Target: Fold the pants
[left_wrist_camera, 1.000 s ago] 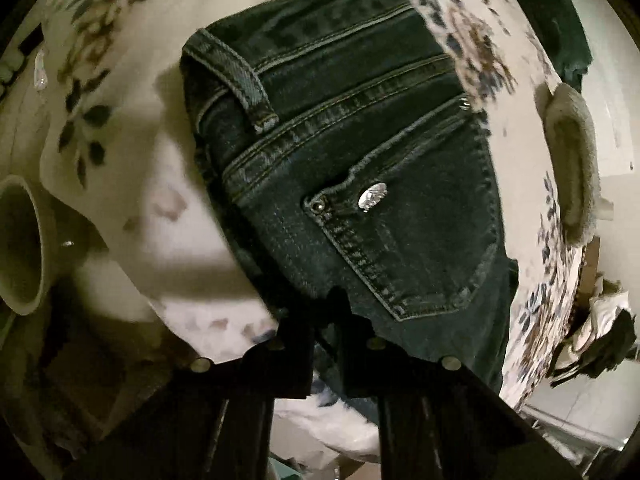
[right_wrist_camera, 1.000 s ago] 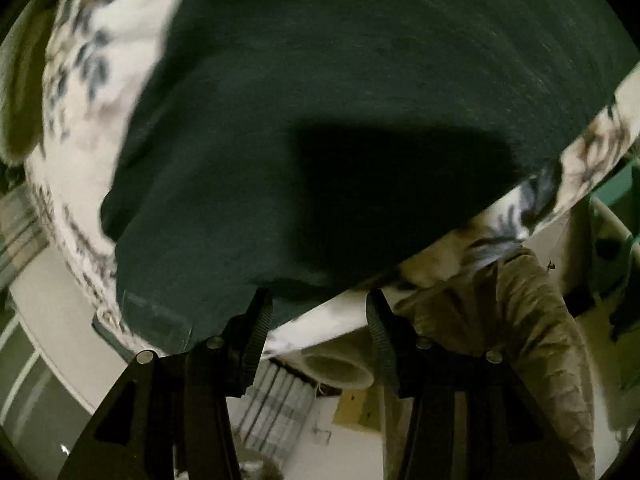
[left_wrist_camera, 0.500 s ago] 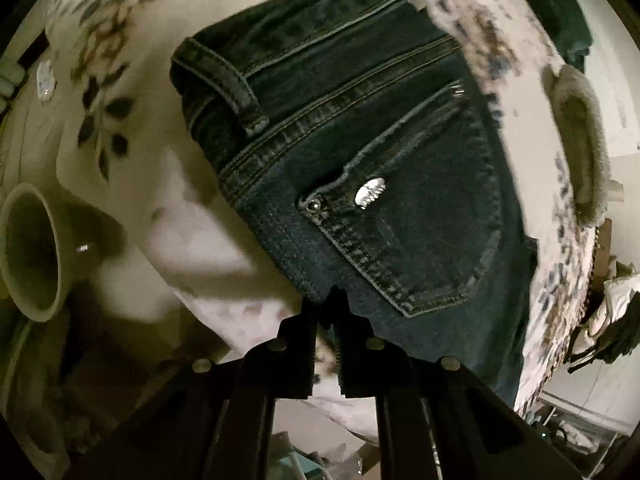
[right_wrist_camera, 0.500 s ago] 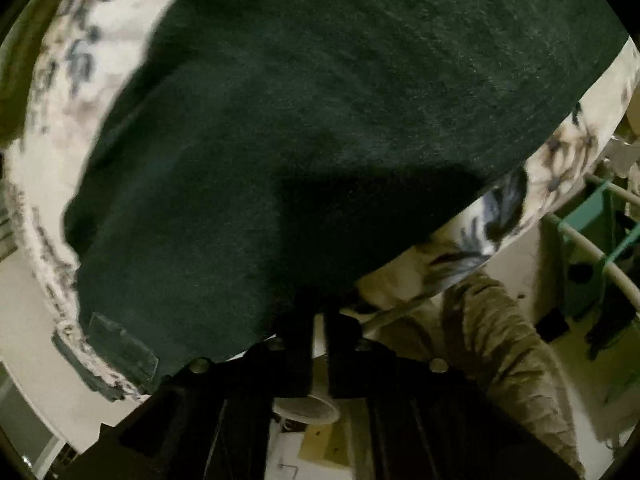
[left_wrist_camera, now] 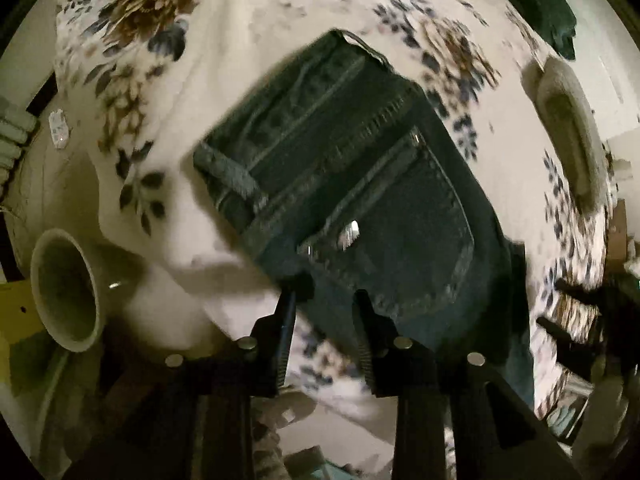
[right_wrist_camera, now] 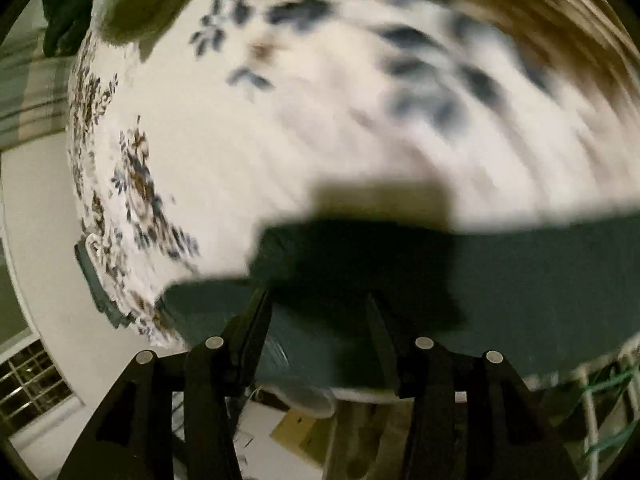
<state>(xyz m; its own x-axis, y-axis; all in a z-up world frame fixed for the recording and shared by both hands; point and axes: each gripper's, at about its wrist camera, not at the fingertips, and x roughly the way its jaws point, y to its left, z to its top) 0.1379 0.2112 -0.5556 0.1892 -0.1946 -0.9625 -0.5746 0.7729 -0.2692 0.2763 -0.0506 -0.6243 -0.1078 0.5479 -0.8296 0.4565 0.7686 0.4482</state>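
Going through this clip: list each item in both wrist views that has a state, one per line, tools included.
Jeans: folded, back pocket up, lying on the floral bedspread.
Left tool: open, fingers over the jeans' near edge, gripping nothing.
Dark green garment: lying on the bedspread's near edge; view blurred.
Right tool: open, fingers straddling the garment's edge, not clamped.
Pale round vessel: on its side, opening toward the camera.
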